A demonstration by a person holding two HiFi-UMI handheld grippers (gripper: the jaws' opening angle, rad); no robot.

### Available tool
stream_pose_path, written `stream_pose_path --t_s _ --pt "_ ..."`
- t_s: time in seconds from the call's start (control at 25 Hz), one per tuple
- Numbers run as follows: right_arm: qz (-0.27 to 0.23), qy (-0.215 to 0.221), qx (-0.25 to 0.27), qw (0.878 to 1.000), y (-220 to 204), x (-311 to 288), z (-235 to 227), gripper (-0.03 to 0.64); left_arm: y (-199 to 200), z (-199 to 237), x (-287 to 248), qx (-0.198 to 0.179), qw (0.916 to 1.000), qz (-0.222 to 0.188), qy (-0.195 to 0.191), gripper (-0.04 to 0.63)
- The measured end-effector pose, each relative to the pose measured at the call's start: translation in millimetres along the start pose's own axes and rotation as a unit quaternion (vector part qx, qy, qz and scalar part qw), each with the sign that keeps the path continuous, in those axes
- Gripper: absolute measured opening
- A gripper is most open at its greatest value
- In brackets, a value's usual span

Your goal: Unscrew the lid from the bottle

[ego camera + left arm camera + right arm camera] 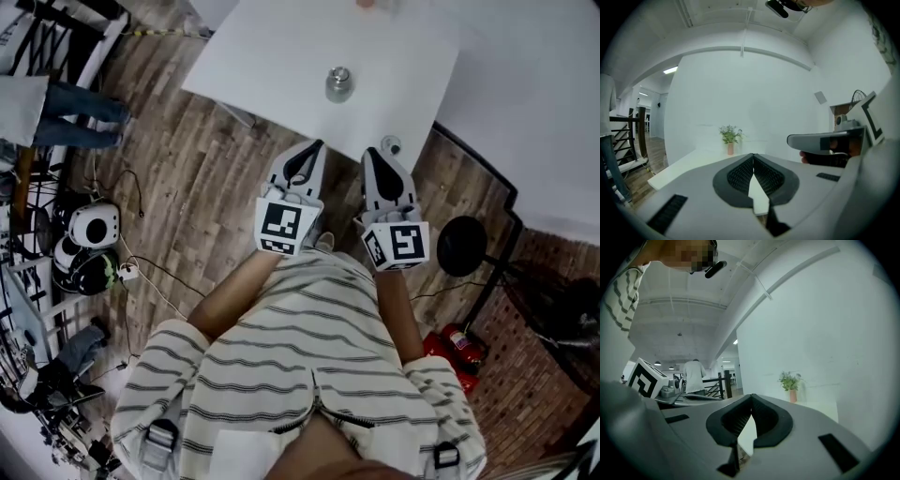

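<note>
**A:** Which step is this?

**B:** Just the approach, I reckon. Left tongs [313,147] and right tongs [371,153] are both pinched shut, empty, short of the worktop [272,56]. Bottle [339,86] stands on it ahead, lid [339,73] on.

**A:** Next?

**B:** Open both, one steadies the bottle, other takes the lid.

looks like an open workshop-style office or lab: bare white walls [754,89], wood-plank floor [178,178], a plain white worktop [272,56], cables [150,274] and gear [89,242] along the floor, a red fire extinguisher [459,347].
</note>
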State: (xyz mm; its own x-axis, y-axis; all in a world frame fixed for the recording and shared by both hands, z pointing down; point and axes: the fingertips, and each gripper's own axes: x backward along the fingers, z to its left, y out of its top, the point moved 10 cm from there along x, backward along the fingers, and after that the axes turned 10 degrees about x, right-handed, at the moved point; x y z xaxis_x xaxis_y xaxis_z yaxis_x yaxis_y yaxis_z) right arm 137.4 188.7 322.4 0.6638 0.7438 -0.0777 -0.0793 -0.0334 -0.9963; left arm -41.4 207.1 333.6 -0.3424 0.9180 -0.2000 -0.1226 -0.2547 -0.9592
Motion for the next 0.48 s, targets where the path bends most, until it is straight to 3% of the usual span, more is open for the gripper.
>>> stream_pose_path --t_s 0.48 --pt "0.046 -0.030 -0.004 0.999 -10 -89 -26 0.000 5 67 -80 -0.008 0.9979 0.047 -0.044 -0.002"
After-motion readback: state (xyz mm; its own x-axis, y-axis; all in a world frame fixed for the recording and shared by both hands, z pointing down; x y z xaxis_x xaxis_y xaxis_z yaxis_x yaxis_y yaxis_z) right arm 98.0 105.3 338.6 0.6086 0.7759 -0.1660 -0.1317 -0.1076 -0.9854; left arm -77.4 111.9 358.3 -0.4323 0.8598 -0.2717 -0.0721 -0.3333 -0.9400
